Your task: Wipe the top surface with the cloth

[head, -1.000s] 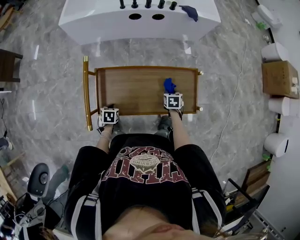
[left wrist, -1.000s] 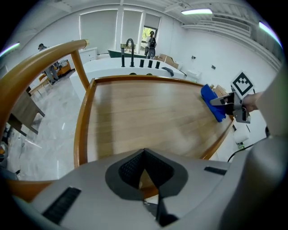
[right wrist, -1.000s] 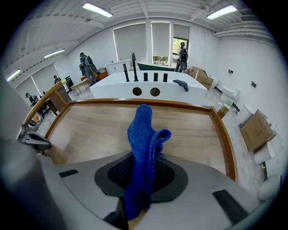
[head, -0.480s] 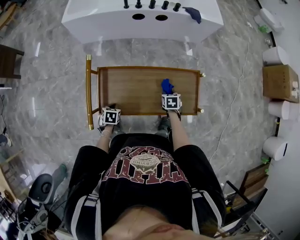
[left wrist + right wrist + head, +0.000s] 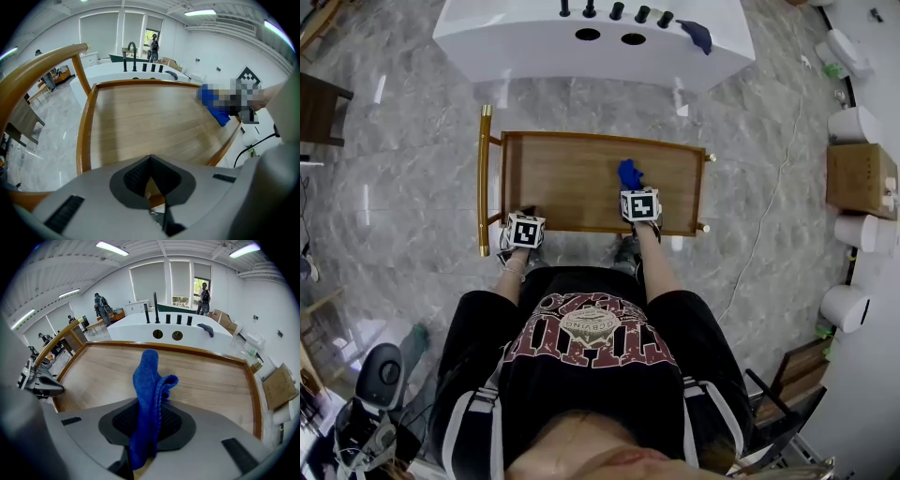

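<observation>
Over the right half of the wooden tabletop [image 5: 572, 178], your right tool [image 5: 635, 190] is pinching the blue cloth [image 5: 149, 380]. Its jaws are clamped on the lower part of the fabric, and the free end stands out beyond them in a folded bunch above the wood (whether it touches the surface, I cannot tell). The cloth sits toward the middle-right of the top, nearer the near rim than the far one.

Your left tool [image 5: 525, 217] is at the near left corner, over the raised wooden rim, its jaws pressed together with nothing between them. The two tools are well apart.

A gold handle [image 5: 484, 178] runs along the left end of the cart. Beyond the far rim, across a strip of grey marble floor [image 5: 412, 169], stands a white counter [image 5: 516, 47] with two round holes and a row of dark fittings. A darker cloth [image 5: 697, 36] lies at its right end.
</observation>
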`<state>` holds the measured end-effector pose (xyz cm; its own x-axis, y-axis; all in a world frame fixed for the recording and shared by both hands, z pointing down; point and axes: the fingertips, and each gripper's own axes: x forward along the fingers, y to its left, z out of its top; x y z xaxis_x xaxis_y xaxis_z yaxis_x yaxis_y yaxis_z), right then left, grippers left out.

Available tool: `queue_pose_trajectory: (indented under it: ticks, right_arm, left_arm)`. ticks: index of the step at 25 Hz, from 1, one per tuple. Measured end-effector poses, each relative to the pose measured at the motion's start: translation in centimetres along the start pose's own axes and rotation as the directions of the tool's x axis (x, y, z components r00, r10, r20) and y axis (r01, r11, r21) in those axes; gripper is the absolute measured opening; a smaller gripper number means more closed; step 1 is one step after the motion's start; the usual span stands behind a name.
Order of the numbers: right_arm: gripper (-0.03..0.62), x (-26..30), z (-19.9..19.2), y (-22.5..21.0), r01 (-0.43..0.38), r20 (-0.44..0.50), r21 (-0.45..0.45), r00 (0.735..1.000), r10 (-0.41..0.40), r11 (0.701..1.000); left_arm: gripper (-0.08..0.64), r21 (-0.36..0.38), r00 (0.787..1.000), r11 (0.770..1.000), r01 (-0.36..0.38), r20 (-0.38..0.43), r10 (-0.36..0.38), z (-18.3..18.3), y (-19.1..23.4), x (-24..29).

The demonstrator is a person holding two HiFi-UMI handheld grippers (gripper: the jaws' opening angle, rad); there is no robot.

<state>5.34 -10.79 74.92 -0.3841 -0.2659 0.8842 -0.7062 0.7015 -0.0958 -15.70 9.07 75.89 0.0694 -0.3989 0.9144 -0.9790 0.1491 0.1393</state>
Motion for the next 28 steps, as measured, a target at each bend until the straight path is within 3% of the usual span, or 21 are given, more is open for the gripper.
queue_pose_trajectory:
  ticks: [22, 28]
  right_arm:
    - [0.089, 2.2, 2.0, 7.4, -0.203, -0.033, -0.129, 0.979, 0.200, 0.971]
    - [0.089, 2.4, 2.5, 9.0, -0.223, -0.049, -0.174, 0.975, 0.218, 0.959]
  left_arm:
    - [0.049, 0.021, 1.000, 1.000, -0.004, 0.003, 0.004, 0.0, 0.0, -0.3]
    - [0.049, 0.017, 1.000, 1.000, 0.000, 0.002, 0.000, 0.0, 0.1, -0.4]
